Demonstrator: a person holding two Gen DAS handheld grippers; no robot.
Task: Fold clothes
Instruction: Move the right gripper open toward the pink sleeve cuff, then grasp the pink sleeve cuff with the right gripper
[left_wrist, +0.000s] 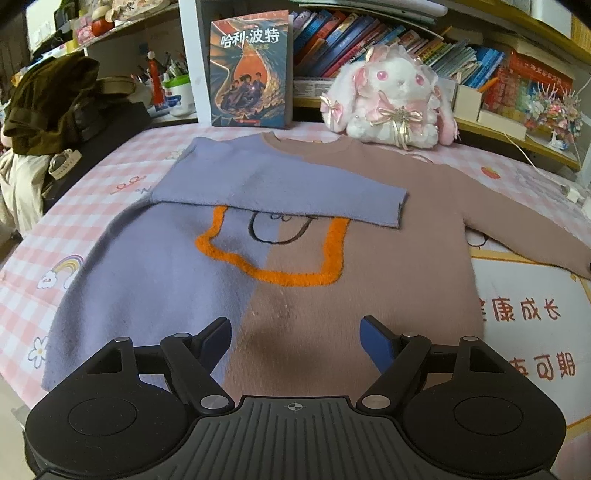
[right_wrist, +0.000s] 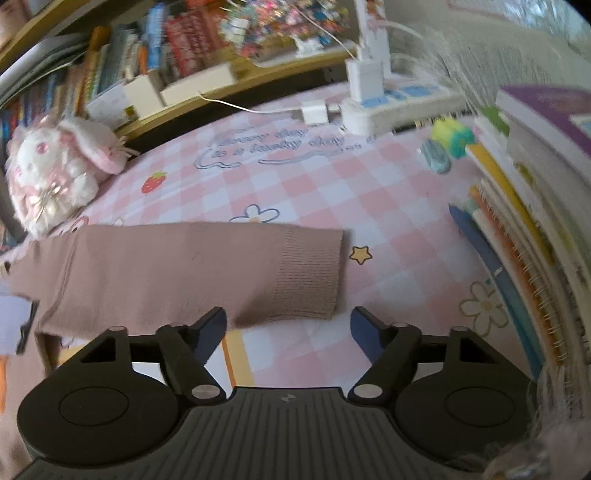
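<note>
On checked cloth (left_wrist: 122, 162), fuzzy two-tone sweater (left_wrist: 280, 295), ribbed cuff (right_wrist: 306, 273)

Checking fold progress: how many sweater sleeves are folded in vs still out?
2 sleeves: the purple sleeve is folded across the sweater's chest; the brown sleeve still lies stretched out on the checked cloth.

The sweater (left_wrist: 258, 258) is half purple-blue and half light brown, with a fat orange line and a thin black squiggle on its front. The cloth (right_wrist: 295, 177) under it has pink and white squares with little flowers, a star, a strawberry and a rainbow. The toy bunny (left_wrist: 391, 96) is white with pink ears and pink bows
</note>
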